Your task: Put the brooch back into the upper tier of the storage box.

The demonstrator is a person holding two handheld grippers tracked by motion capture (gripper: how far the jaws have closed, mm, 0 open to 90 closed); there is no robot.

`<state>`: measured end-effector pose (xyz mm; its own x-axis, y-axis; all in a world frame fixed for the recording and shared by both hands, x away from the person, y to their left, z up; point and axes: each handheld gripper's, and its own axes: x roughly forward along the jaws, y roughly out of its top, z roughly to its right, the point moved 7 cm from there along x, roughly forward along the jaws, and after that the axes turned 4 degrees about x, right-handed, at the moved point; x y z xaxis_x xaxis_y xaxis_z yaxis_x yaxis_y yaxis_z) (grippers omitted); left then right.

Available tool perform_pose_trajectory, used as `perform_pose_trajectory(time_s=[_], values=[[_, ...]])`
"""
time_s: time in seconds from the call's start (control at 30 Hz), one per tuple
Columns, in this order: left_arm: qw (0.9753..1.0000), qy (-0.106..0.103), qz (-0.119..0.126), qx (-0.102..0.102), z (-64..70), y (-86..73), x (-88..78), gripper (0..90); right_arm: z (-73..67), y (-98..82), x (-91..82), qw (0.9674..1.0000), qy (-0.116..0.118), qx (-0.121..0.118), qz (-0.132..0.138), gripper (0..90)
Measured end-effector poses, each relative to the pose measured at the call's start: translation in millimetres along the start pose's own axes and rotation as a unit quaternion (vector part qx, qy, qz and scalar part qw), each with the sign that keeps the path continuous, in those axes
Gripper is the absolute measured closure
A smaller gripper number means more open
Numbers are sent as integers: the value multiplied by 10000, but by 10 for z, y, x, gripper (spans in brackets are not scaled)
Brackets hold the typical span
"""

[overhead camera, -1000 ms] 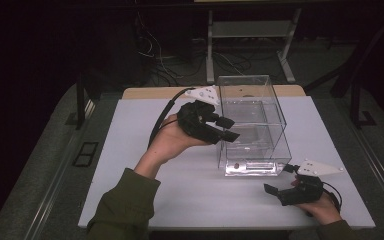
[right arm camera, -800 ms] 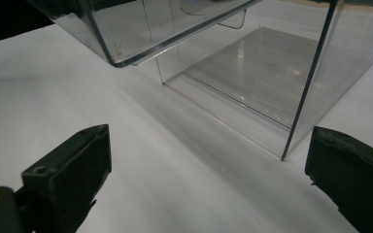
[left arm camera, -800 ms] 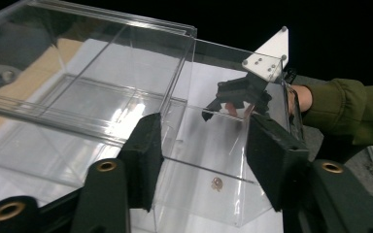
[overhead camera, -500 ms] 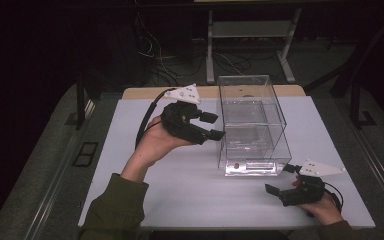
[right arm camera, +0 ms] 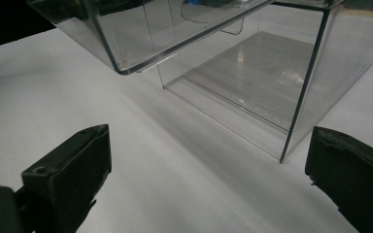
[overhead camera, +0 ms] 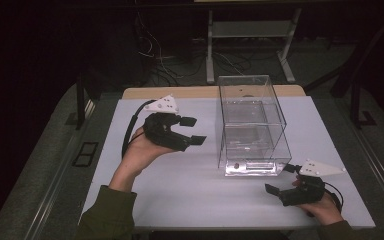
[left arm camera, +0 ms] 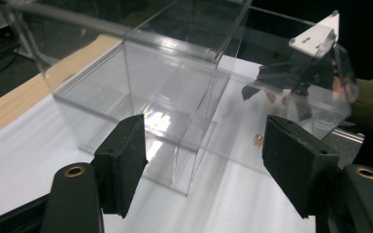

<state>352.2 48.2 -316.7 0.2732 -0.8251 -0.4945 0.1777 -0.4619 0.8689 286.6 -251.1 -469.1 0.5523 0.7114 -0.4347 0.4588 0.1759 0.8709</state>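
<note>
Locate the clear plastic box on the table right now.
In the high view, the clear plastic box stands right of centre on the white table, between the left tongs and right tongs.

Overhead light brightens the white table (overhead camera: 190, 200) while surroundings stay dark; glare streaks the clear box (left arm camera: 175, 116), and the high view is soft.

Left gripper (overhead camera: 193, 131) fingers just opening, right gripper (overhead camera: 278, 182) apart
</note>
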Motion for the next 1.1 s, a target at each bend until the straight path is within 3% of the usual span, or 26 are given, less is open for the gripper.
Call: perform_pose_trajectory(time_s=[0.1,0.43,0.77,1.1], values=[[9999,95,68,-114,-4,-106,-12,289,0,1,1,10000,9,14,-5,27],[9988,439,177,-99,38,-432,-30,220,-2,-7,8,10000,8,29,-8,27],[9982,572,155,-97,97,-696,57,171,6,-11,8,10000,4,-28,-36,27],[9964,742,276,-315,91,-977,67,115,0,-6,-2,10000,-7,-18,-8,27]])
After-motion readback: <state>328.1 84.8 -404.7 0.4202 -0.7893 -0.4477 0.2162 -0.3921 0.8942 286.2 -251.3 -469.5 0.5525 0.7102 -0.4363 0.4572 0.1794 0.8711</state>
